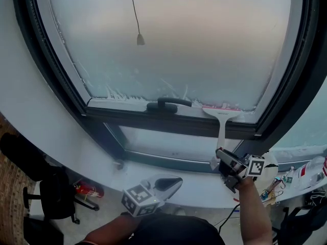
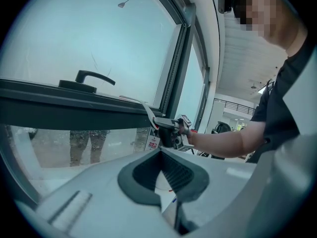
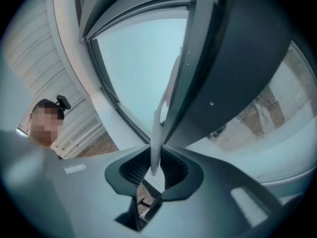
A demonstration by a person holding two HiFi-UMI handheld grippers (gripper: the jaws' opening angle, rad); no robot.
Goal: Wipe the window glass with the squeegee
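Right hand-held gripper [image 1: 228, 163] is clamped on the squeegee [image 1: 221, 129], jaws pinched tight on the low end of its white handle. The handle runs up across the dark window frame [image 1: 153, 119]. The squeegee head lies along the btm edge of the upper window glass [image 1: 179, 40], just right of the window handle [image 1: 168, 104]. Can't tell if the blade edge really presses the glass: the head is small in the head view, and in the right gripper view the frame hides most of it.

Left hand-held gripper [image 1: 170, 183] hangs low over the sill [image 1: 204, 185], jaws together w/ nothing between them, well apart from the glass and the squeegee.

The upper glass is milky, so nothing shows through it. Thin streaks sit along its btm edge. A pull cord [image 1: 136, 19] hangs in front of it, top cut off by the picture edge. At the far right of the sill are small bits and a bottle [image 1: 312, 167], partly cut off and too small to name further.
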